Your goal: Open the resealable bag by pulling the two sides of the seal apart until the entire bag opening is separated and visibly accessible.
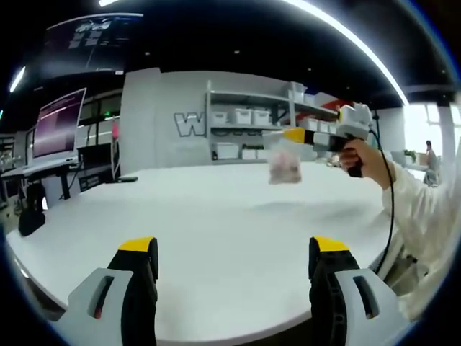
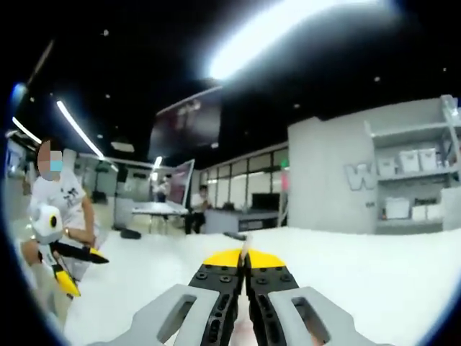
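Note:
A clear resealable bag [image 1: 284, 163] with pinkish contents hangs in the air above the white table [image 1: 216, 216]. My right gripper [image 1: 294, 135] is shut on its top edge and comes in from the right, held by a hand [image 1: 358, 154]. In the right gripper view its yellow-tipped jaws [image 2: 244, 258] are pressed together on a thin strip of the bag [image 2: 245, 250]. My left gripper [image 1: 232, 249] stands wide open with nothing between its fingers, low over the table and well short of the bag. It also appears at the left as the left gripper [image 2: 83, 272], held by a person.
Shelves [image 1: 248, 115] with white bins line the grey back wall. A monitor [image 1: 57, 124] on a desk stands at the left, with a black object [image 1: 31, 216] near the table's left edge. Other people sit at desks [image 2: 194, 209] in the background.

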Demonstrator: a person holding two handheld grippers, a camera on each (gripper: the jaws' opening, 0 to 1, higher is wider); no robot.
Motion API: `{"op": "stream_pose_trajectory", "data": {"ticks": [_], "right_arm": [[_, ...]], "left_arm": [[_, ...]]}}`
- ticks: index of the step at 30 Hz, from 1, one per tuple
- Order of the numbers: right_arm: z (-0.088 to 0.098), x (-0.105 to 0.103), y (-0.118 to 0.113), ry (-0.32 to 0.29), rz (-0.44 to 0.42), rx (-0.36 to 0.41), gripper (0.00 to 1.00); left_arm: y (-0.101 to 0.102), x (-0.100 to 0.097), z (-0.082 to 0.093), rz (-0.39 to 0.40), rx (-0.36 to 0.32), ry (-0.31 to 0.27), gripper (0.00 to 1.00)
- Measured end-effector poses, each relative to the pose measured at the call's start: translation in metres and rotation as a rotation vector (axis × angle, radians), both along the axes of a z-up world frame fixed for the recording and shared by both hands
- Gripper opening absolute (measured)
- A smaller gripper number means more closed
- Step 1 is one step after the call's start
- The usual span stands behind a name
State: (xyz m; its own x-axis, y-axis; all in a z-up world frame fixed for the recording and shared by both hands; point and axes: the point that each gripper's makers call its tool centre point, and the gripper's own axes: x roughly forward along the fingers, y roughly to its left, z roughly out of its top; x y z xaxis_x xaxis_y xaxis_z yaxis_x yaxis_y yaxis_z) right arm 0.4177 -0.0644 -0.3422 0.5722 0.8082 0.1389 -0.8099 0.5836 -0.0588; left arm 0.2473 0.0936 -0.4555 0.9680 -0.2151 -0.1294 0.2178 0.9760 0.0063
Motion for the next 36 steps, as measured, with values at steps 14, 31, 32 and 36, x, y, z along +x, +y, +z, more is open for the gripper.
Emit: {"op": "stream_pose_trajectory", "data": {"ticks": [14, 31, 32, 36], "right_arm": [[0.003, -0.012, -0.002, -0.084, 0.002, -0.082, 0.00], [-0.012, -0.028, 0.005, -0.109, 0.030, -0.159, 0.00], [-0.013, -0.029, 0.005, -0.110, 0.030, -0.160, 0.00], [-0.015, -0.031, 0.004, -0.108, 0.034, -0.166, 0.00]], "left_arm": [[0.002, -0.001, 0.001, 0.004, -0.002, -0.005, 0.86], [0.003, 0.000, 0.000, 0.007, -0.006, -0.003, 0.86], [0.003, 0.000, 0.000, 0.007, -0.006, -0.003, 0.86], [0.003, 0.000, -0.001, 0.006, -0.007, -0.002, 0.86]]}}
